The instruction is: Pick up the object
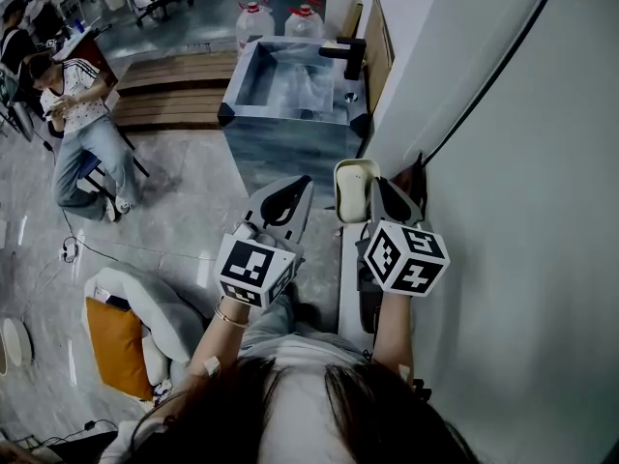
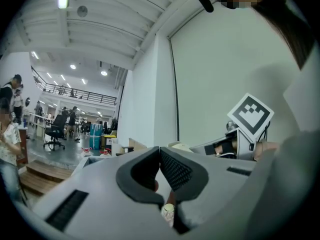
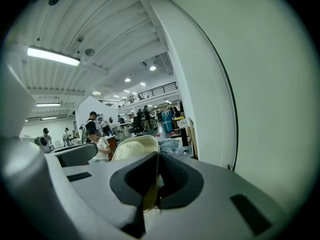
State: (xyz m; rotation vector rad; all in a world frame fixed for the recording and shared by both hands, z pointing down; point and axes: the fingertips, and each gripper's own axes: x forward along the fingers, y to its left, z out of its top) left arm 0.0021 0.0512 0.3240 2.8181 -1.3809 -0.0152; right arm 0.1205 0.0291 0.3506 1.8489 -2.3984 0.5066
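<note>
Head view: both tools are held up in the air in front of the person, next to the white wall [image 1: 527, 220] on the right. The right tool [image 1: 375, 188] is clamped on the edge of a cream oblong object with a raised rim [image 1: 352, 191], can't say exactly what it is. In the right gripper view that object [image 3: 131, 150] sticks up at about 11 o'clock from the pinched pads of the right tool [image 3: 157, 156]. The left tool [image 1: 292, 195] sits just beside it at 9 o'clock. The left gripper view shows its jaws [image 2: 160, 153] pressed together, gripping nothing. Further out at 12 o'clock there's a grey tub [image 1: 288, 141] lined with clear plastic, two water jugs [image 1: 255, 17] behind it, and a seated person [image 1: 79, 114] at 10 o'clock.
</note>
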